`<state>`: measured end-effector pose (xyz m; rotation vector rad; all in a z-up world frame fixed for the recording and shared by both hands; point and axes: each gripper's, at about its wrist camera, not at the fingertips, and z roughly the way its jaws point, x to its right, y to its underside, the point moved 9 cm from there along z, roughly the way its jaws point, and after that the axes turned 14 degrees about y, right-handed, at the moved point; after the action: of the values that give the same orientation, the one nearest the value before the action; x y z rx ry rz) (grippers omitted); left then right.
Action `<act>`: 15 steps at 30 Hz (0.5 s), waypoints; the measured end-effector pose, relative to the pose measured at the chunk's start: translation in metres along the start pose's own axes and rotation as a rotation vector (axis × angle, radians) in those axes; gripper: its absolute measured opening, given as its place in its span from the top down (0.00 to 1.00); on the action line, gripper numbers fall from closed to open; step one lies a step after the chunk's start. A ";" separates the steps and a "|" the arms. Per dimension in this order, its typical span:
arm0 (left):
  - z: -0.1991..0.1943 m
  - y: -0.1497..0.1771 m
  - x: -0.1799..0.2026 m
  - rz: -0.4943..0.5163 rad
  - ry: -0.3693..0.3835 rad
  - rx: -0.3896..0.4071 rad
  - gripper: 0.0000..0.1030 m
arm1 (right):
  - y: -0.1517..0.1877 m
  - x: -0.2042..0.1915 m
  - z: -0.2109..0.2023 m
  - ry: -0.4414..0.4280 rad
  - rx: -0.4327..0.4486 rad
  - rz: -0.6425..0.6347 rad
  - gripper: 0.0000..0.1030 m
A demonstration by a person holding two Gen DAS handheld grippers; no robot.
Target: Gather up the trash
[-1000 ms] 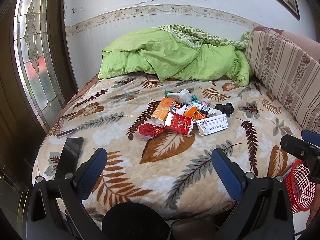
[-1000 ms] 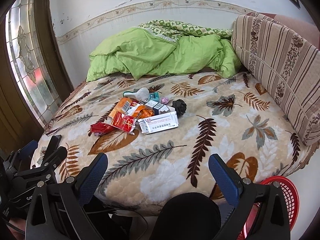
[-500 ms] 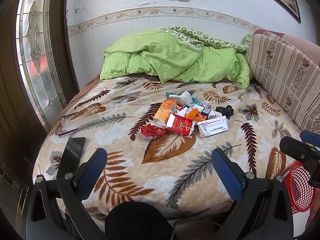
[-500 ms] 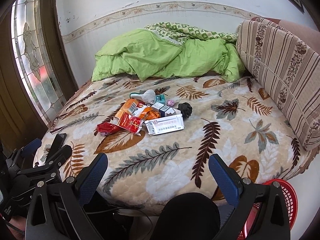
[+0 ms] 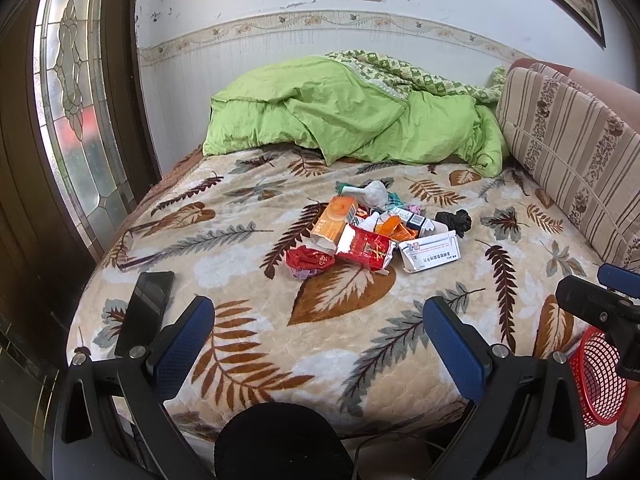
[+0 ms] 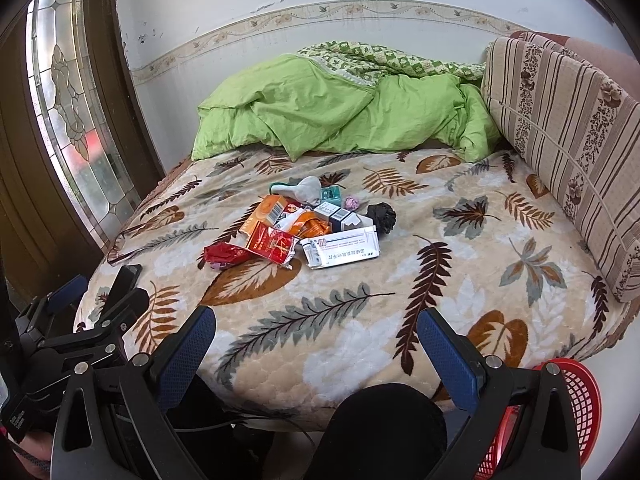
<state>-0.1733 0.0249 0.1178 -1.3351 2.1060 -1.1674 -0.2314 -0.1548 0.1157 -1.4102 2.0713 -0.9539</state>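
Observation:
A pile of trash (image 5: 372,232) lies mid-bed: a red cigarette pack (image 5: 364,247), an orange box (image 5: 334,222), a white medicine box (image 5: 430,251), a red wrapper (image 5: 308,261), a black crumpled piece (image 5: 454,221). The pile also shows in the right wrist view (image 6: 304,228). A red mesh basket (image 6: 560,420) stands on the floor at the bed's near right, also in the left wrist view (image 5: 596,376). My left gripper (image 5: 316,340) is open and empty over the bed's near edge. My right gripper (image 6: 316,344) is open and empty, right of the left one.
A black phone (image 5: 146,310) lies at the bed's near left corner. A green quilt (image 5: 352,120) is heaped at the far side. A striped cushion (image 5: 572,168) lines the right. A glass door (image 5: 76,100) stands left.
Both grippers have moved forward and a little up toward the bed; the trash pile looks closer. Jaws stay open. Nothing on the bed has moved.

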 end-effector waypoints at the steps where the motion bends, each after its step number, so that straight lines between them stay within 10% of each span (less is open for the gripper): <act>1: 0.002 0.000 -0.001 -0.004 -0.001 -0.006 0.00 | 0.000 -0.001 0.002 -0.003 -0.005 -0.001 0.01; 15: 0.071 0.016 -0.035 -0.119 0.089 -0.141 0.00 | 0.008 0.003 0.064 -0.064 -0.147 0.053 0.02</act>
<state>-0.1173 0.0276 0.0597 -1.5160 2.2347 -1.1627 -0.1931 -0.1745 0.0677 -1.4301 2.1569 -0.7389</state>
